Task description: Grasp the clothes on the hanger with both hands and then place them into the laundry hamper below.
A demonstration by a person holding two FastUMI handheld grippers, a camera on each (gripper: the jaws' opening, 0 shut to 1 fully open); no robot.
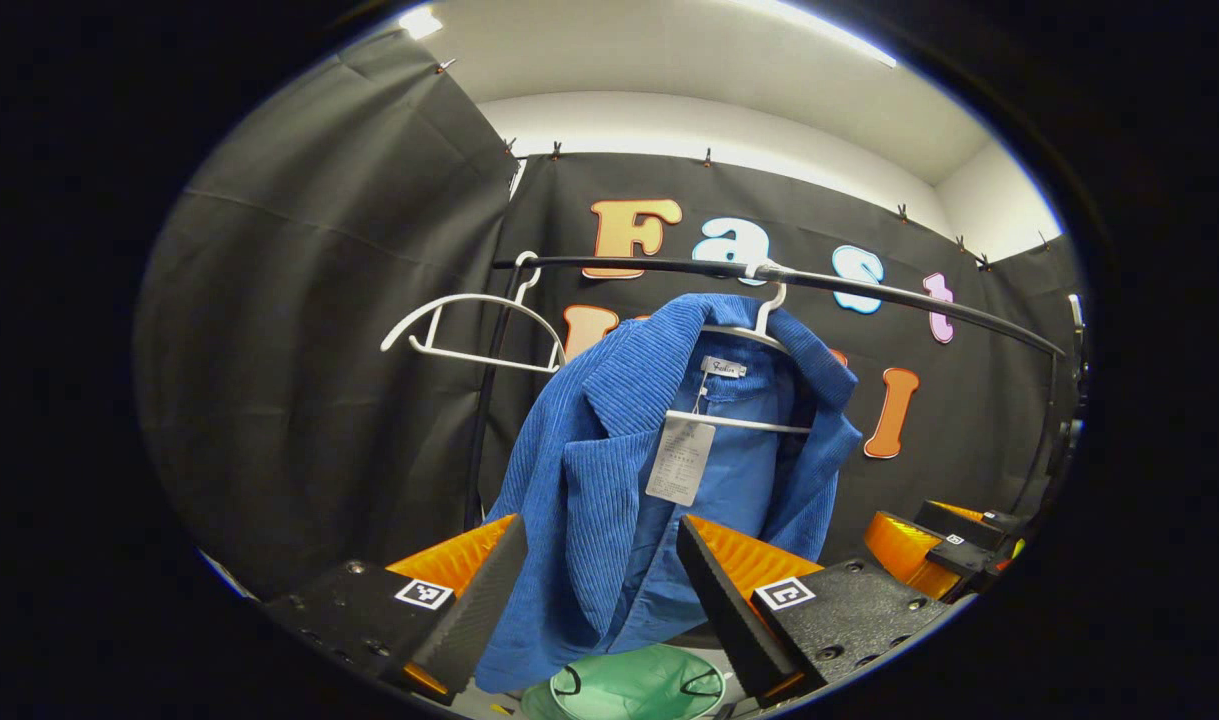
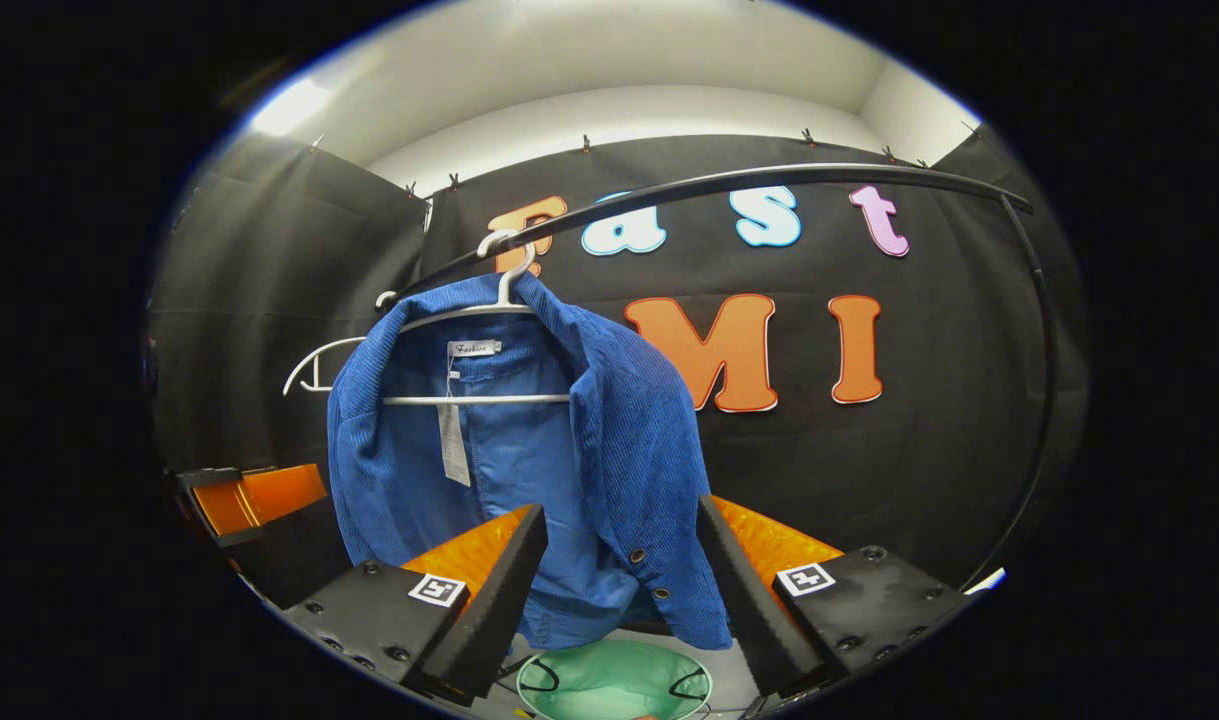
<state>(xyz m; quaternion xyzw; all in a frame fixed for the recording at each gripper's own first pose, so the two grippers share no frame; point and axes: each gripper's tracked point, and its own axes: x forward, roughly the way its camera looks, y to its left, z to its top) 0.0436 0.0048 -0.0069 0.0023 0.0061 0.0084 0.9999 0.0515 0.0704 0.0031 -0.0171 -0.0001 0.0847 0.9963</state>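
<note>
- Hung from a white hanger [image 1: 759, 330] on the black rail [image 1: 869, 290]: blue jacket [image 1: 609, 470], front open, paper tag [image 1: 680, 460] dangling inside the collar.
- Sat directly under the jacket hem: green hamper [image 1: 634, 685], mouth open, seen again in the right gripper view [image 2: 614, 680].
- Hung bare on the same rail, beside the jacket: second hanger [image 1: 469, 330].
- Held with fingers spread wide, short of the cloth, framing the jacket's lower part: left gripper [image 1: 599, 600].
- Likewise spread apart, pinching nothing, jacket hem between its fingers in its own view: right gripper [image 2: 619, 590].
- Showed at the far right edge of the left gripper view: right gripper [image 1: 929, 550].
- Showed at the left edge of the right gripper view: left gripper [image 2: 249, 500].
</note>
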